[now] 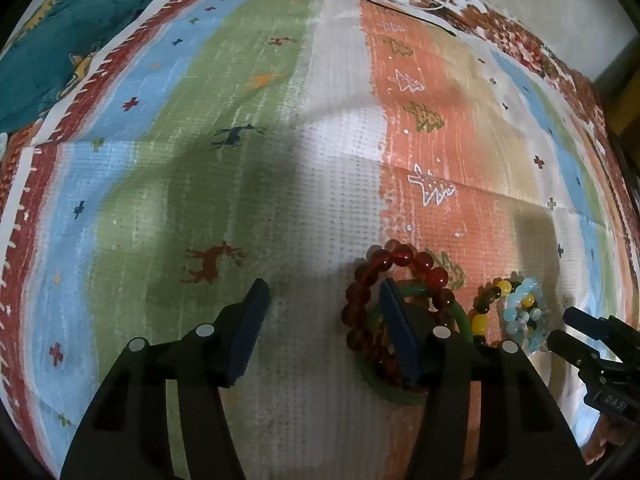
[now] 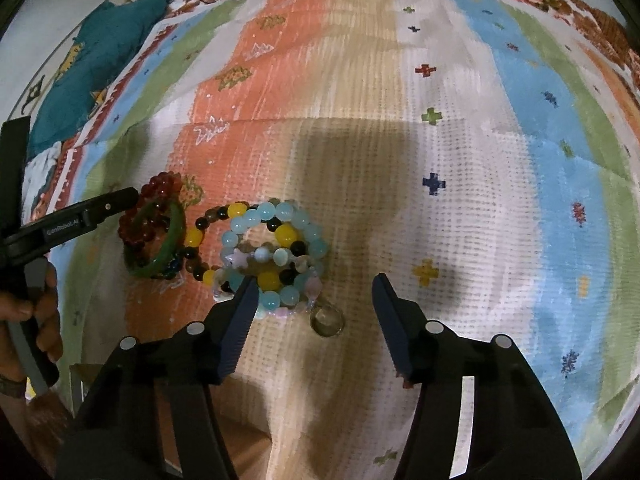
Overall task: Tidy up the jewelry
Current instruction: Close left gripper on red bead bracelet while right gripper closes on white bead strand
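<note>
Beneath both your grippers spreads a striped mat [image 1: 320, 184] with deer and tree prints. Your left gripper [image 1: 320, 320] stands partly spread with nothing pinched; its right finger [image 1: 396, 332] overlaps the red bead bracelet [image 1: 400, 260] and the green bangle [image 1: 460, 312], contact unclear. Your right gripper [image 2: 314, 312] is likewise partly spread and empty; its left finger [image 2: 240, 320] overlaps the pale blue bead bracelet [image 2: 276, 240], and a clear ring [image 2: 327, 320] lies between the fingers.
</note>
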A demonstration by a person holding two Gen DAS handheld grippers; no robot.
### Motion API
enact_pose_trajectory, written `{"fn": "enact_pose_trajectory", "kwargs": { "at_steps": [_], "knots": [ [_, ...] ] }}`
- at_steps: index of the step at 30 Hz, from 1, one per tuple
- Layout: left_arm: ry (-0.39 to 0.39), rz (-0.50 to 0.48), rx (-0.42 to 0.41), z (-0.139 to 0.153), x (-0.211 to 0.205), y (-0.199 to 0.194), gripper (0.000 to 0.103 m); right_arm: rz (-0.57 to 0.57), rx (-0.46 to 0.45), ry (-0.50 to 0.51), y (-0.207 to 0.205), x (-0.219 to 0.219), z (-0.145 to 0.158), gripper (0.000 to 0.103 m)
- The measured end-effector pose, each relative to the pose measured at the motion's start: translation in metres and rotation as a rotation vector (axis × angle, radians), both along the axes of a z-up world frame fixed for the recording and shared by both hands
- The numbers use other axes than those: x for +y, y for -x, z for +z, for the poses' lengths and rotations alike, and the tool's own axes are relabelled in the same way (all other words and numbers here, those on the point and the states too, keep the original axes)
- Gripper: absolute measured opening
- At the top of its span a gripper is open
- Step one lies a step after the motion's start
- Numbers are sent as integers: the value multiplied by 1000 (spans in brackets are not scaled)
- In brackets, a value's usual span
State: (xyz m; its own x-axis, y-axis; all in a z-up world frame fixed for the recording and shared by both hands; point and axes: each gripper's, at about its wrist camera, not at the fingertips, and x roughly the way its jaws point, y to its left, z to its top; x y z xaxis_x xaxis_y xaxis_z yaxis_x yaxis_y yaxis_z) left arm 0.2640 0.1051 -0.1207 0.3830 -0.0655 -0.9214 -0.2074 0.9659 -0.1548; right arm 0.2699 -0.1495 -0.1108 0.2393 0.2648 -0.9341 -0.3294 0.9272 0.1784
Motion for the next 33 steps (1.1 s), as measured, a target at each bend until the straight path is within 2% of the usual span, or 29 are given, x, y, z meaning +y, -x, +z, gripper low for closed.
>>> {"fn": "enact_pose_trajectory", "kwargs": {
  "at_steps": [4, 6, 11, 14, 18, 21, 24, 27, 30, 31, 33],
  "knots": [
    [2, -5, -3, -1, 0, -3, 57, 9, 9, 1, -3, 3, -3, 50],
    [6, -6, -3, -2, 1, -3, 57, 9, 20, -3, -4, 4, -6, 42],
    [62, 0, -21, 4, 4, -3, 56, 8, 28, -4, -6, 3, -8, 35],
    [42, -13, -2, -1, -1, -4, 55, 9, 36, -7, -5, 3, -9, 28],
    [18, -2, 14, -5, -1, -5, 46, 10, 40, -21, -3, 3, -11, 21],
    [22, 0, 14, -7, 1, -5, 45, 9, 46, -35, -3, 3, -11, 17],
    [-4, -15, 12, -9, -2, -4, 45, 20, 45, -37, -2, 5, -10, 14],
    [-51, -37, 20, -11, -6, -4, 39, 23, 44, -37, -2, 5, -10, 11],
    [-105, -47, 24, -13, -7, -2, 25, 23, 46, -43, -3, 5, -8, 11],
    [-113, -45, 23, -13, -5, -2, 18, 24, 45, -44, -2, 4, -8, 11],
    [-96, -34, 23, -12, 0, -2, 16, 30, 42, -45, -2, 4, -7, 11]
  ]
}}
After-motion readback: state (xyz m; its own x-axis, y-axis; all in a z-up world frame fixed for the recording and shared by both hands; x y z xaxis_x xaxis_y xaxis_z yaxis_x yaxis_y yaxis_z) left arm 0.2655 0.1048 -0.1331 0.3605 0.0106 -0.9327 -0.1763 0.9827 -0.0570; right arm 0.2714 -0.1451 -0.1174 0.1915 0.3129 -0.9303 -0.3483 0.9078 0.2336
